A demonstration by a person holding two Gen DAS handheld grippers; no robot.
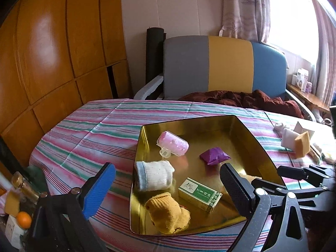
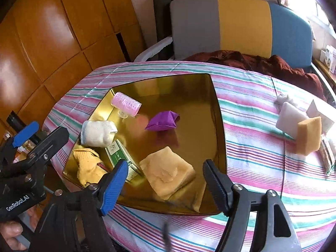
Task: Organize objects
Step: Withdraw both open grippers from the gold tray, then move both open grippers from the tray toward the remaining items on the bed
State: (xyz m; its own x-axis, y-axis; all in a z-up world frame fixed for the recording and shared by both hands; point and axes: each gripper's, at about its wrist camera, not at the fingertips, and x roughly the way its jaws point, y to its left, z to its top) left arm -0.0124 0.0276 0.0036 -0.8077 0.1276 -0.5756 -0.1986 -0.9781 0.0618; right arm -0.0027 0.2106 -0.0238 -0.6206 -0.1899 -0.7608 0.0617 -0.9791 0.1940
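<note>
Both hand-held grippers wide apart and empty over gold tray.
Tray sits mid-frame on the striped desk, holding roller, purple pouch, white sock, green box, yellow sock and sponge. Right hand-held gripper hangs above the sponge; left hand-held gripper at lower frame.

Right hand-held gripper gapes above a sponge in the gold tray.
</note>
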